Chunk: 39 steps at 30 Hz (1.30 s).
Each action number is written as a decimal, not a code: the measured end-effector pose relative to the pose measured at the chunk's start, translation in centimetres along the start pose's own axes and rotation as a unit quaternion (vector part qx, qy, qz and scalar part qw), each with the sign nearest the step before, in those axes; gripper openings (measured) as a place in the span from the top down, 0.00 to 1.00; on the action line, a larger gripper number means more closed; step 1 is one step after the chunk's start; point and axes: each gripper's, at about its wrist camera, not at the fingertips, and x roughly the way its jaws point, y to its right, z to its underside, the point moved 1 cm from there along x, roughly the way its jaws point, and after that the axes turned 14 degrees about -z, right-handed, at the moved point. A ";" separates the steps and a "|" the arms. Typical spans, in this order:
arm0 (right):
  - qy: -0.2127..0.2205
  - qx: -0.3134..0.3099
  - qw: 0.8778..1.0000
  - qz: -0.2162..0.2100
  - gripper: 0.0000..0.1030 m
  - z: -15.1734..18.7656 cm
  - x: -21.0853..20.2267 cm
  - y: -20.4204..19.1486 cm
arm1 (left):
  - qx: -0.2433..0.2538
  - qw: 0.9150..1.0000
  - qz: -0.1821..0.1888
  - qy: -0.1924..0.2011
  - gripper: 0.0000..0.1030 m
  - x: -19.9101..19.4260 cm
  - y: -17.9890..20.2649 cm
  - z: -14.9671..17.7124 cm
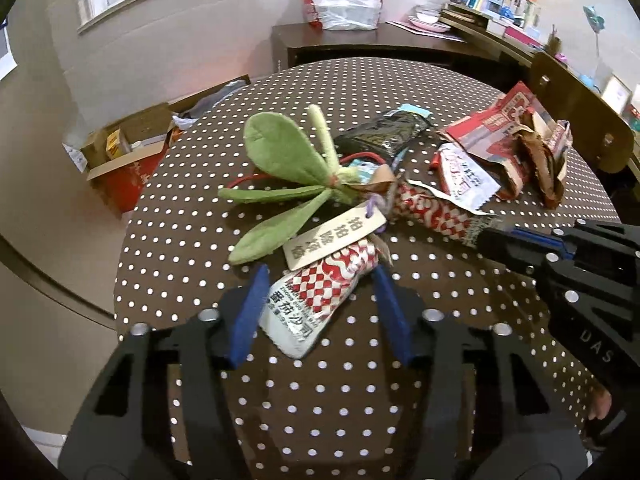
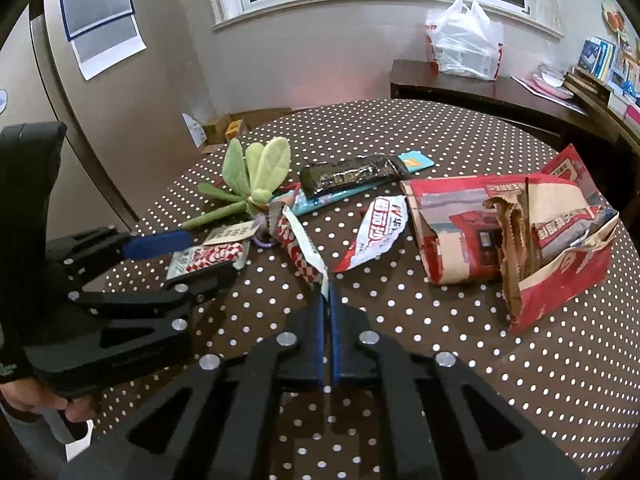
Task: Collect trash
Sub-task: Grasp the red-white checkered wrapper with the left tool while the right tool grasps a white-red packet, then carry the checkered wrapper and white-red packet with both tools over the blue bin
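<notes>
My left gripper (image 1: 320,288) is open, its blue fingers on either side of a red-and-white checked ketchup sachet (image 1: 316,292) lying on the polka-dot table (image 1: 320,400). My right gripper (image 2: 327,292) is shut on the end of a second red-and-white checked wrapper (image 2: 298,250); it also shows in the left wrist view (image 1: 436,214). A white-and-red sachet (image 2: 378,232), a black wrapper (image 2: 352,174) and a torn red paper bag (image 2: 516,232) lie further back.
A green plush leaf toy (image 1: 280,168) with a wooden tag (image 1: 334,238) lies against the sachets. A cardboard box (image 1: 128,148) stands beyond the table's left edge. A white plastic bag (image 2: 464,42) sits on a dark sideboard at the back.
</notes>
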 end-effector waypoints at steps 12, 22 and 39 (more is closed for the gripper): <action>0.031 0.005 1.000 0.000 0.97 0.4 -2.6 -2.2 | -0.062 0.997 0.039 0.012 0.92 -2.6 -1.1 1.2; 0.069 -0.005 0.997 -0.015 0.97 0.2 -6.4 -5.4 | -0.105 0.990 0.069 0.058 0.93 -8.1 -2.9 2.2; 0.093 -0.017 0.995 0.018 0.97 0.7 -7.1 -9.3 | -0.136 0.987 0.080 0.013 0.93 -8.6 -6.5 7.1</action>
